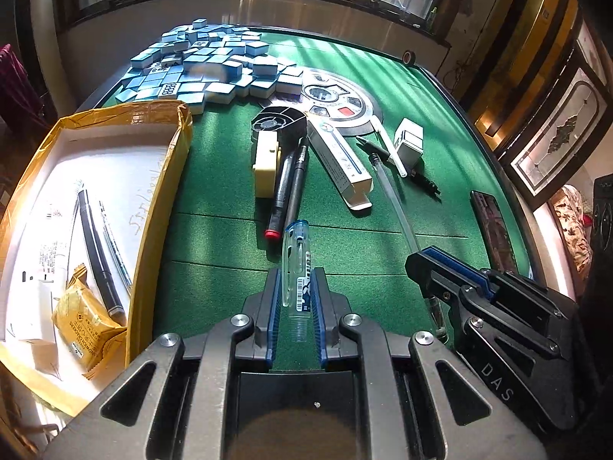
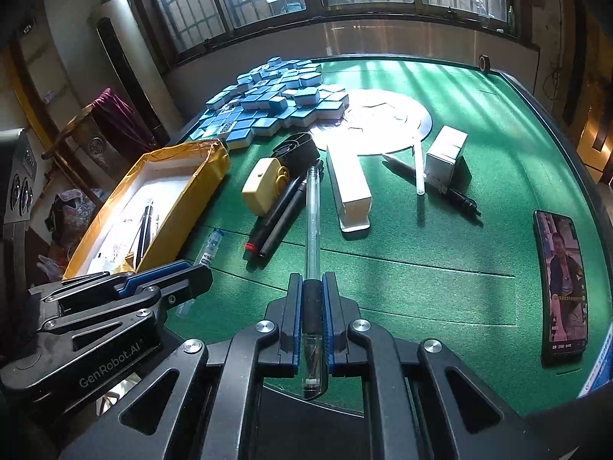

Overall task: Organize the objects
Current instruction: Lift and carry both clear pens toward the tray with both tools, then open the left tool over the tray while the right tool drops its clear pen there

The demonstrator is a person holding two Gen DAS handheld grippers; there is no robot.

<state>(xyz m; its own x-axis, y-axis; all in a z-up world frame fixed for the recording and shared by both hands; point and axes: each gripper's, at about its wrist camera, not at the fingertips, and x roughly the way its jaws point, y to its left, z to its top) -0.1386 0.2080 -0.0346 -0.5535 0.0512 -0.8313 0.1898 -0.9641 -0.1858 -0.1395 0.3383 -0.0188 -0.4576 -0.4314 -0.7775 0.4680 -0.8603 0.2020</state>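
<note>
A green tabletop [image 1: 345, 237] carries a heap of blue tiles [image 1: 207, 65] and a yellow-taped box [image 1: 115, 161] at its left edge. Above the felt, the right tool [image 2: 311, 306] clamps a clear pen [image 2: 313, 207], and the left tool [image 1: 294, 299] pinches a clear pen cap [image 1: 293, 260].

A heap of blue mahjong tiles [image 2: 276, 103] fills the green table's [image 2: 479, 237] far left corner; a phone [image 2: 563, 287] lies along its right edge.
</note>
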